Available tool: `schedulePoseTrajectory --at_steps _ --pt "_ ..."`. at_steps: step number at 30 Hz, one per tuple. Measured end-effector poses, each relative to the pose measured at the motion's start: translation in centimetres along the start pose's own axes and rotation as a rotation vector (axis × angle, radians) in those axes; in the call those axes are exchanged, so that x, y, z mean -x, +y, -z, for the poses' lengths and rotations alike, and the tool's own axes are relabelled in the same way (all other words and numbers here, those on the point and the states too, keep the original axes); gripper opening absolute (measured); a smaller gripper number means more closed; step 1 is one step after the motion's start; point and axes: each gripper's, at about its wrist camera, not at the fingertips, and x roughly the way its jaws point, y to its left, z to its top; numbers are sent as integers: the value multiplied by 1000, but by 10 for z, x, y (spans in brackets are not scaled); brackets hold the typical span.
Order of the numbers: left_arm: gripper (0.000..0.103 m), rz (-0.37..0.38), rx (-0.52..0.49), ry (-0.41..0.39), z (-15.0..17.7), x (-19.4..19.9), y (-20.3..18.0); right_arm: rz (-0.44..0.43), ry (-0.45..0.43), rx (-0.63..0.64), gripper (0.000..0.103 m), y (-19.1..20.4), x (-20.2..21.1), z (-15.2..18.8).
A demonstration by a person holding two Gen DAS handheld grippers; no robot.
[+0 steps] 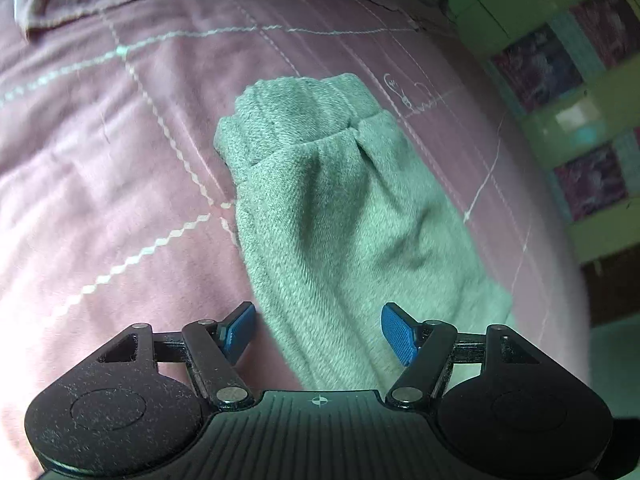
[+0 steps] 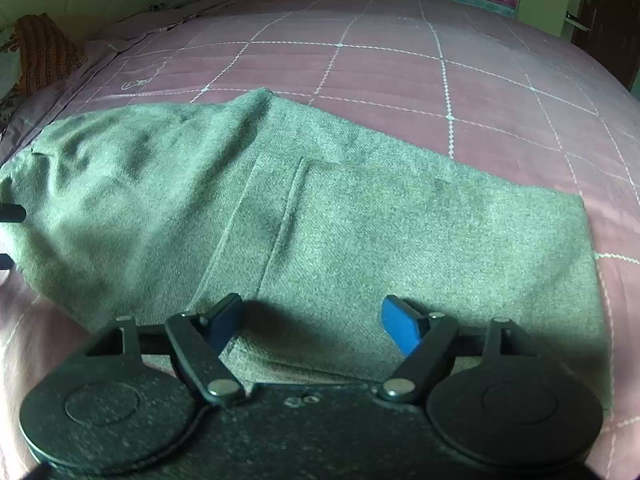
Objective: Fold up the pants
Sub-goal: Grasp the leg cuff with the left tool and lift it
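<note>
Left wrist view showed the left tool [image 1: 318, 334] with its two blue pads wide apart and nothing squeezed between them. Gray pants [image 1: 340, 216] lay on the pink bed [image 1: 100, 160], and one leg ran from the tool up to its cuff [image 1: 292, 116] at the far end. The cloth passed under the gap between the pads, but the pads did not pinch it.

Right wrist view showed the right tool [image 2: 316, 328] open wide too, holding nothing. It hung over the near edge of the pants [image 2: 360, 220], which spread flat to the right and lay bumpy on the left. A pocket seam [image 2: 292, 204] ran down the middle.

The pants looked folded once along their length, I think. The next fold would likely bring one end over the other. To do it well, each tool should bite both layers near an edge, not just the top one. Both should lift together and move at the same speed. The bumpy left part should be smoothed, or the fold could come out lumpy.
</note>
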Motion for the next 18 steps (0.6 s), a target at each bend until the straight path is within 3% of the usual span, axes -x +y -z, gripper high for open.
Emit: schedulePoseTrajectory --at_steps 6,10,12,14,16,18 --pt "68 108 163 -14 -7 -20 20 -3 -15 -1 80 -2 -1 3" --pt "68 146 209 -45 -10 -35 22 1 -22 1 82 -1 -2 4" --pt "59 152 215 -57 -11 -44 19 2 -21 2 83 -1 -3 3" --pt "36 159 249 -51 -14 -55 21 2 -21 2 83 -1 -3 3" --pt "28 197 317 -50 -17 -63 29 4 -22 2 84 0 -3 3" --pt "26 238 352 -54 -18 -68 36 5 -24 2 84 0 -3 4"
